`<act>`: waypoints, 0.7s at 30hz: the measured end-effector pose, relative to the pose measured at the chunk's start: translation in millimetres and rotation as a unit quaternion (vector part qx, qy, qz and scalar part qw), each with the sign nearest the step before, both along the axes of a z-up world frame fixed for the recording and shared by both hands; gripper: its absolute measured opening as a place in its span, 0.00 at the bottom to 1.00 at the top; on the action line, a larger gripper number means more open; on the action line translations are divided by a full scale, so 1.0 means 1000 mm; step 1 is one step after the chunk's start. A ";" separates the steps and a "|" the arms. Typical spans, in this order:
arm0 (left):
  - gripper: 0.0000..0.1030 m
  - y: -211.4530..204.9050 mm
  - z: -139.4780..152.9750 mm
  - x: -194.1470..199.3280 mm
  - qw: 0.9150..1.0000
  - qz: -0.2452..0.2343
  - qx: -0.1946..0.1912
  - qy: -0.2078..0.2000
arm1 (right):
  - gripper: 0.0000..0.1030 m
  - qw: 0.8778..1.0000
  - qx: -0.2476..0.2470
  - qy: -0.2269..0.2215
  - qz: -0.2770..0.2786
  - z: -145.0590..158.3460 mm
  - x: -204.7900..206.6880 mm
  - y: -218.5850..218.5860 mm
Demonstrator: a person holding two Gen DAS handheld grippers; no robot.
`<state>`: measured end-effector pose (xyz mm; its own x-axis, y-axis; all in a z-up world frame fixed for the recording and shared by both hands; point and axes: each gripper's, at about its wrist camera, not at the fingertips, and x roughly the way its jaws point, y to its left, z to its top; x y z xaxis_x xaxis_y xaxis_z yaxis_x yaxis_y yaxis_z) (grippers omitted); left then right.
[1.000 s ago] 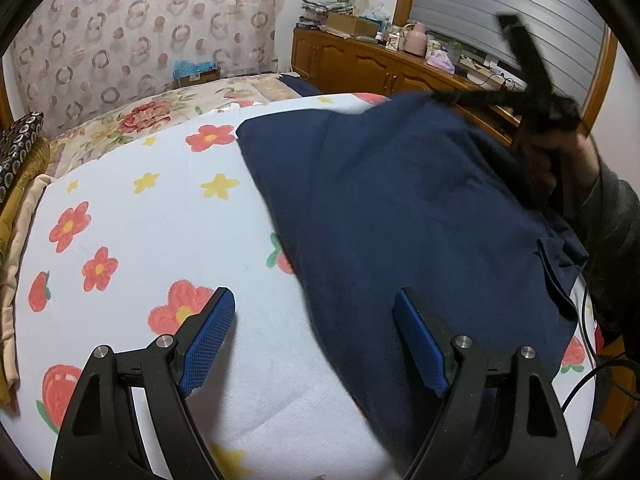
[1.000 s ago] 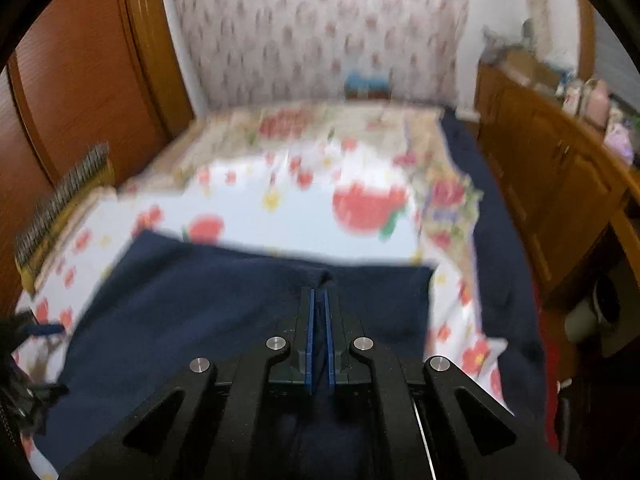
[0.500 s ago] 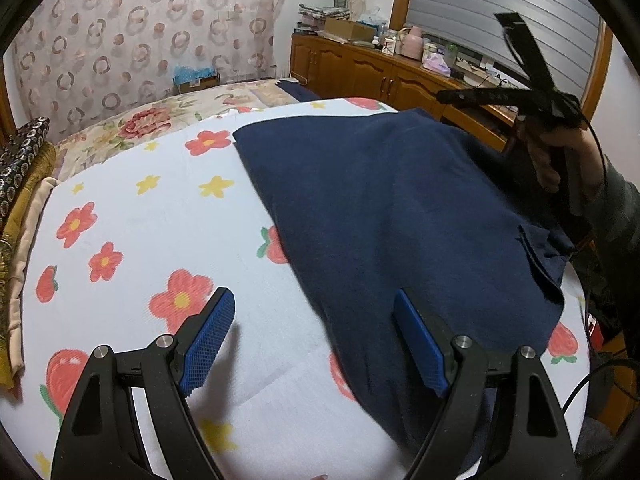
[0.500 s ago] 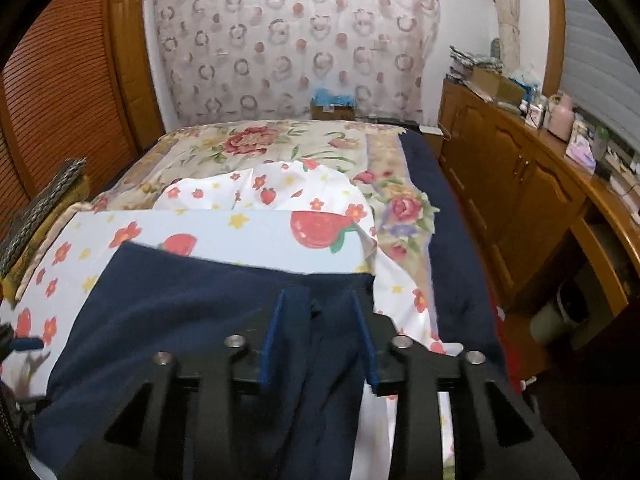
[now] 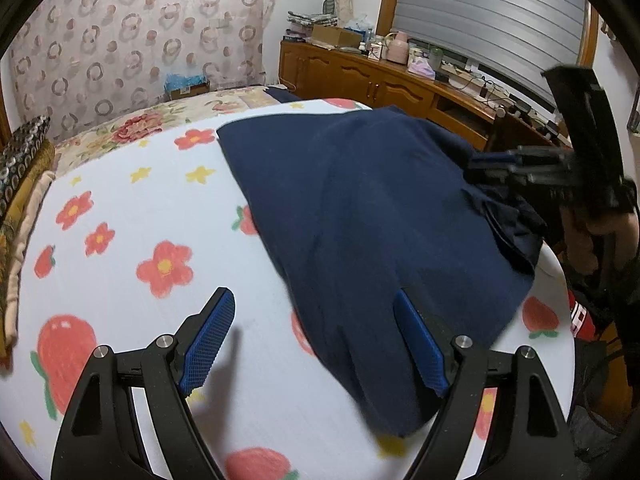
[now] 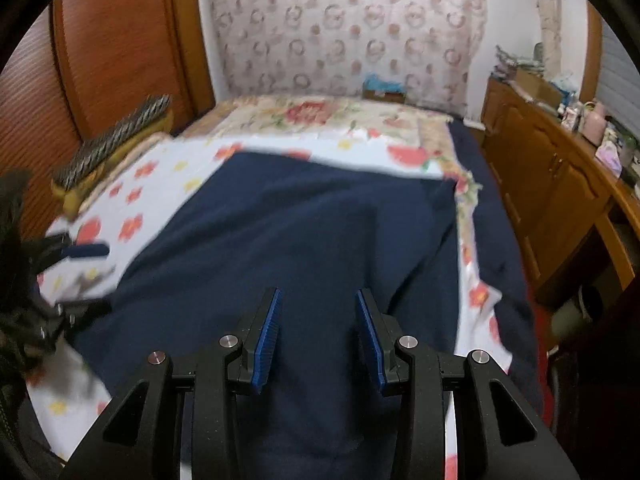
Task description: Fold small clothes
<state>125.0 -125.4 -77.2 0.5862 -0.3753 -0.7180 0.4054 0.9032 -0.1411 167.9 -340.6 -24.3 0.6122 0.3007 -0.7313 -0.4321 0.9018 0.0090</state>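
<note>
A dark navy garment (image 5: 372, 216) lies spread flat on a white sheet with red flowers (image 5: 132, 220). It also fills the middle of the right wrist view (image 6: 304, 232). My left gripper (image 5: 316, 312) is open and empty, low over the garment's near left edge; one finger sits over the sheet, the other over the cloth. My right gripper (image 6: 318, 312) is open and empty just above the garment's near right part. It shows in the left wrist view (image 5: 520, 168) at the garment's right edge, where the cloth is bunched.
The sheet covers a bed with a floral cover (image 6: 320, 120) beyond it. A wooden cabinet (image 5: 360, 80) with clutter runs along the right. Folded fabric (image 6: 112, 140) is stacked at the bed's left edge. A wooden door (image 6: 100, 40) stands at the left.
My right gripper was shut on the garment's edge, has opened and let it go, and the cloth now lies flat. My left gripper stayed open and moved a little lower.
</note>
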 end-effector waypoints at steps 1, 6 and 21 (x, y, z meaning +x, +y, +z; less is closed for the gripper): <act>0.80 0.000 -0.001 -0.001 1.000 0.001 -0.001 0.003 | 0.38 1.000 -0.003 0.005 0.005 -0.003 -0.006 0.001; 0.80 0.001 -0.004 -0.008 1.000 0.005 -0.009 0.014 | 0.38 1.000 -0.006 0.027 0.008 -0.006 -0.016 -0.003; 0.80 -0.006 -0.002 -0.019 1.000 -0.011 -0.002 0.008 | 0.04 0.998 -0.054 0.027 -0.003 0.014 -0.066 -0.054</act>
